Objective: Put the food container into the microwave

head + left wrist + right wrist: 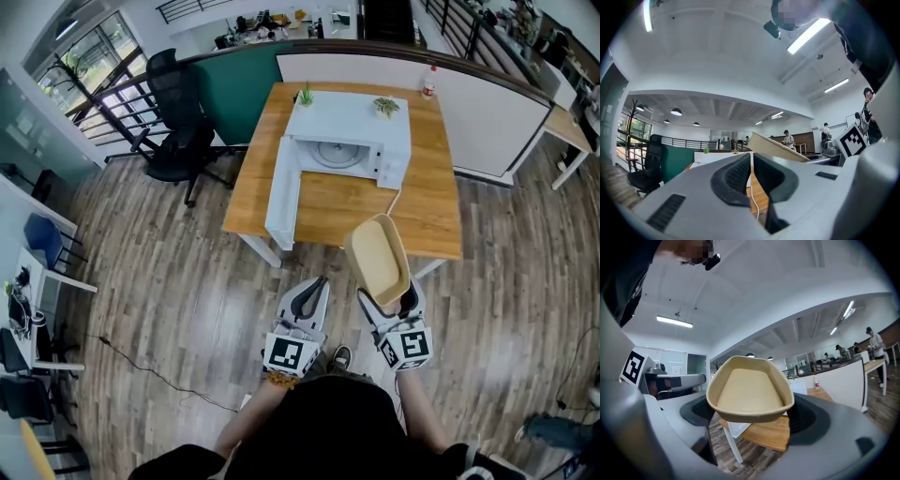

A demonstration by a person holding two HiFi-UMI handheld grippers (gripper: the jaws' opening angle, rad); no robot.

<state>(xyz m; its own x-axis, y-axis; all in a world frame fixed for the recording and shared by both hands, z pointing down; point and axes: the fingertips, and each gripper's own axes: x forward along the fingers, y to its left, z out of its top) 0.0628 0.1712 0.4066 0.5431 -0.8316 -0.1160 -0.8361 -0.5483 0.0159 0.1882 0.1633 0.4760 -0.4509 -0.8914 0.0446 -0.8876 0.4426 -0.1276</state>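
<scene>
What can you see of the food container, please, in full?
The food container is a tan, oblong tray with rounded corners and a flared rim, seemingly paper pulp, empty and lidless. The right gripper clamps its near end between its jaws, holding it tilted in the air short of the wooden table.

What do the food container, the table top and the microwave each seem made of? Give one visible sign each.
Food container: likely paper pulp or card; matte beige, no shine. Table top: wood or wood-look laminate; warm brown, grained. Microwave: smooth white casing; painted metal or plastic, unclear.
</scene>
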